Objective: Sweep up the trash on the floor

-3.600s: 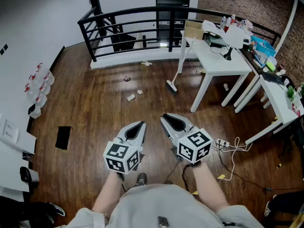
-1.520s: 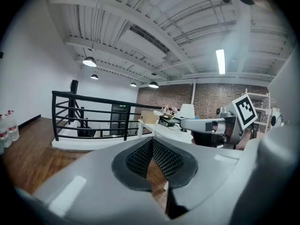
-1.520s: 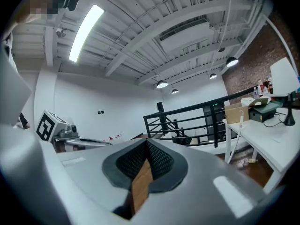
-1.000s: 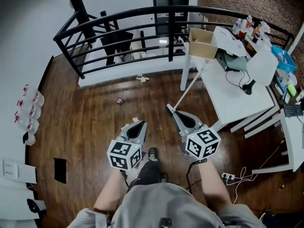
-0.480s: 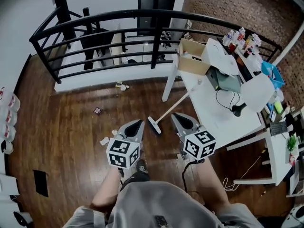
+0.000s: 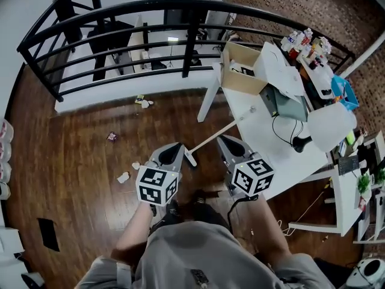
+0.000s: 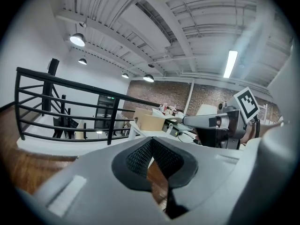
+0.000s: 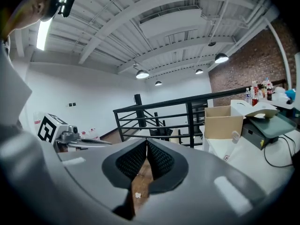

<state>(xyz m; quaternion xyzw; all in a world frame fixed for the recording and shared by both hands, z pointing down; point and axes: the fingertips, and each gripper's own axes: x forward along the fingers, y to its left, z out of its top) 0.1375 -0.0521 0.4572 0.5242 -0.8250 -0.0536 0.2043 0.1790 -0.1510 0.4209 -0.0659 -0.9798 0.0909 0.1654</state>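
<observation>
Head view tells it best from where I stand: the person has come up to the white desk (image 6: 272, 149) with both tools held out in front, low and nearly level. The left gripper (image 6: 173, 149) has its jaws shut tip to tip with nothing between them; the left gripper view shows only bare floorboards through the slit below the tips. The right gripper (image 6: 224, 140) is the same, jaws closed and empty, a pale scrap on the floor showing past them in its own view.

The broom (image 6: 207, 141) is what matters next, I'd say. Its head sits on the wooden floor (image 6: 72, 161) just beside the tip of the left jaws, on their right, and its pale handle slants away and rightward, up to the desk's edge, where it leans. That long axis crosses just ahead of the right jaws, so the right hand looks nearer the handle and the left nearer the head. Both jaws would have to open before taking it.

The trash is untouched and scattered to the left: a white scrap (image 6: 123, 177) near the left gripper, a darker bit (image 6: 111, 136) further out, and a crumpled piece (image 6: 142, 101) by the base of the black railing (image 6: 120, 14).
</observation>
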